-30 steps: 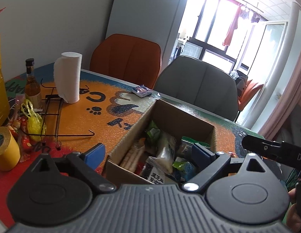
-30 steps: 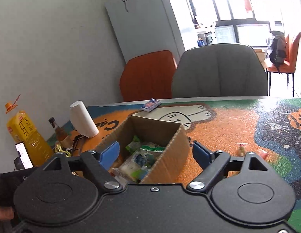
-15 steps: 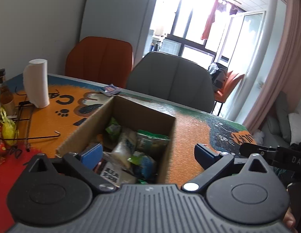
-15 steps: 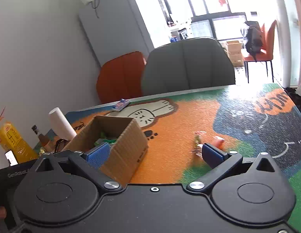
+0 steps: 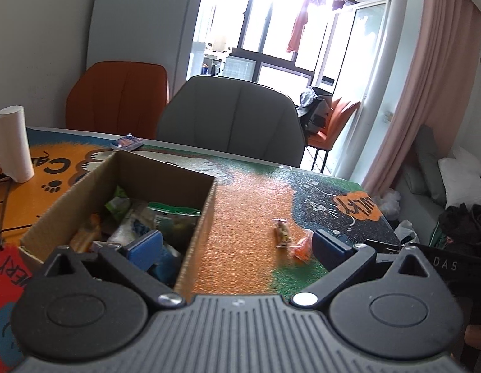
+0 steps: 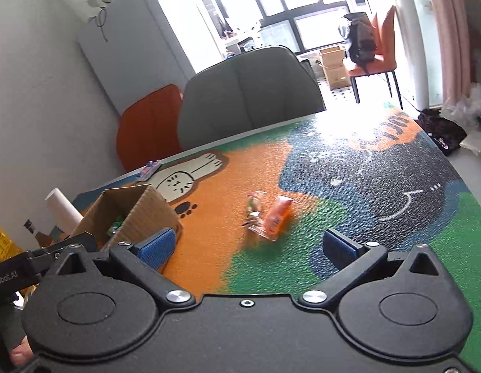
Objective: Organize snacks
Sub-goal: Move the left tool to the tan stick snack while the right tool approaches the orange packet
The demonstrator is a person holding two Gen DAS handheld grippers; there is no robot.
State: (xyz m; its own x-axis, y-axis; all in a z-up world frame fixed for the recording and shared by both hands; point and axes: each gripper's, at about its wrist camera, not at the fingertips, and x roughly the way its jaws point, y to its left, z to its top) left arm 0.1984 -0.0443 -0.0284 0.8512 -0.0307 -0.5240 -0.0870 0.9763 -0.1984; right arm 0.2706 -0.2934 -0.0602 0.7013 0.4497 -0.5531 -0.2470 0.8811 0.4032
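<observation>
An open cardboard box [image 5: 197, 227] filled with several snack packs stands on the colourful table mat, and shows at the left in the right wrist view [image 6: 147, 214]. Two loose snacks lie on the mat to the box's right: a small wrapped candy [image 5: 282, 233] [image 6: 254, 206] and an orange packet [image 5: 301, 247] [image 6: 276, 217]. My left gripper [image 5: 237, 248] is open and empty; its left pad hangs over the box's near corner. My right gripper [image 6: 248, 248] is open and empty, just short of the two loose snacks.
A paper towel roll [image 5: 12, 143] and a wire rack stand left of the box. A small blue pack [image 5: 127, 142] lies at the table's far edge. Behind the table are an orange chair [image 5: 116, 96] and a grey chair [image 5: 231, 118]. A bottle [image 6: 38, 236] stands far left.
Both views have swung right, from the box toward the two loose snacks. Both pairs of jaws have spread wider. The right gripper has dropped closer to the table.
</observation>
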